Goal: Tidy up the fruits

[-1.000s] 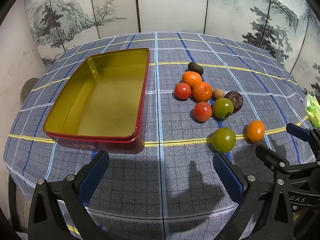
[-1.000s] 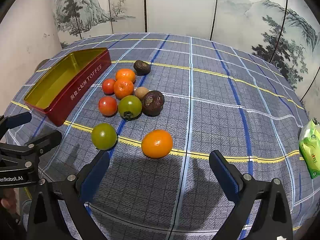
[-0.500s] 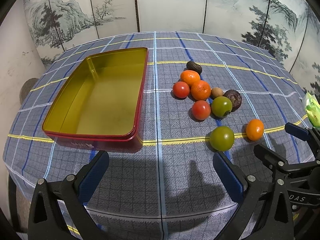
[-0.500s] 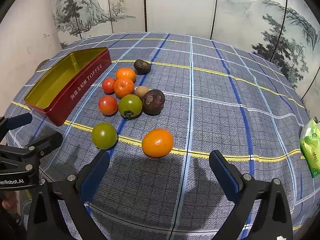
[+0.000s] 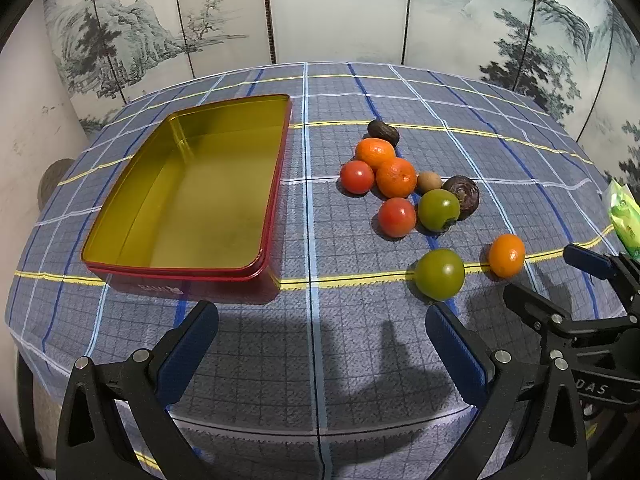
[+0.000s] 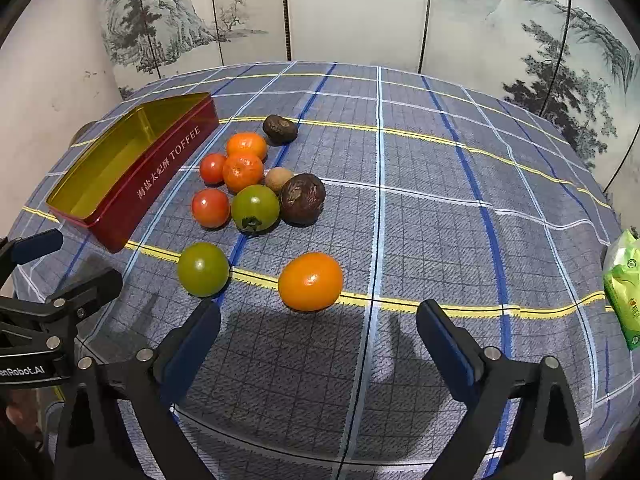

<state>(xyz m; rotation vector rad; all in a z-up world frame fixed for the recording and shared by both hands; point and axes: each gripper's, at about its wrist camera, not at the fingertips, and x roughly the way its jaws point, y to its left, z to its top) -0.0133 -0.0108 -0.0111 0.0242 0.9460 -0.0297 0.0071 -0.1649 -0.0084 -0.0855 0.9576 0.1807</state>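
An empty red toffee tin with a gold inside lies on the left of the table; it also shows in the right wrist view. To its right sits a cluster of fruits: oranges, red tomatoes, a green tomato and dark fruits. Nearer lie a lone green tomato and an orange fruit. My left gripper is open and empty in front of the tin. My right gripper is open and empty just short of the orange fruit.
A green packet lies at the table's right edge. A painted folding screen stands behind the table. The blue checked tablecloth covers the round table, whose front edge is close below both grippers.
Both grippers have eased slightly forward toward the fruits. Jaws stay open and nothing on the table has moved.
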